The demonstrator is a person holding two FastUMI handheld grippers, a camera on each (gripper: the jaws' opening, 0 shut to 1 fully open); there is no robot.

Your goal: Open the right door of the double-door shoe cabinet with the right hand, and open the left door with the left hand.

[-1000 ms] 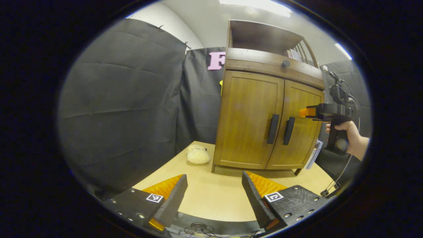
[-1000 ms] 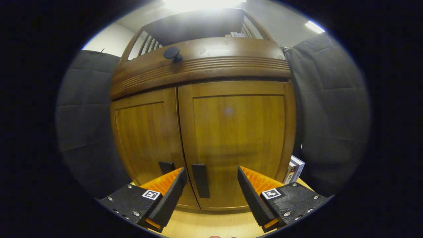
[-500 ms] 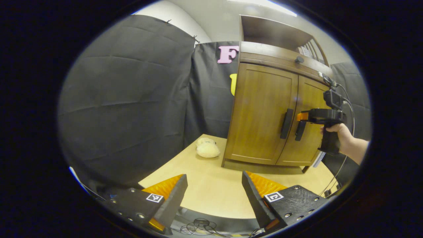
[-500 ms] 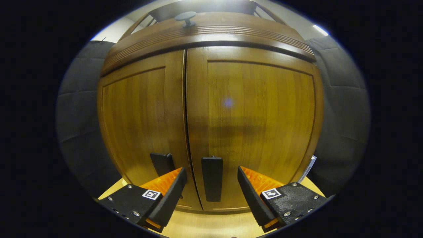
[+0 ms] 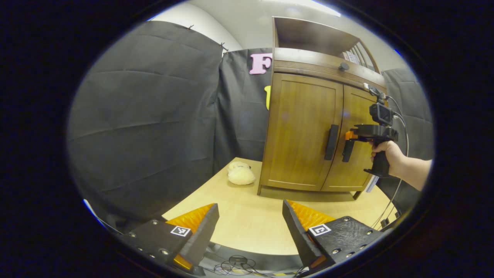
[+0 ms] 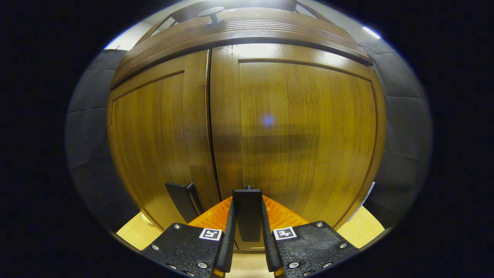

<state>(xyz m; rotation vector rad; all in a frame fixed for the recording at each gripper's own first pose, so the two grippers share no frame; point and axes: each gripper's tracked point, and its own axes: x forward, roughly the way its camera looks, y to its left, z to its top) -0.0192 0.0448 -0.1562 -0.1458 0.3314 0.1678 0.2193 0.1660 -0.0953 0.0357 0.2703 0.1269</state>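
On the table (image 5: 247, 231), cabinet (image 5: 305, 127) doors shut; our right gripper (image 6: 247, 247) clamped the right handle (image 6: 247, 212) at 6 o'clock, left gripper (image 5: 247, 227) wide.

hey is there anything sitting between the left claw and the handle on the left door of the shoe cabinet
Nothing visible does. The left claw hangs open over bare table, and the left door's handle is in plain sight ahead. The cream plush toy lies off to the cabinet's left side. The right claw grips only the right door's handle.
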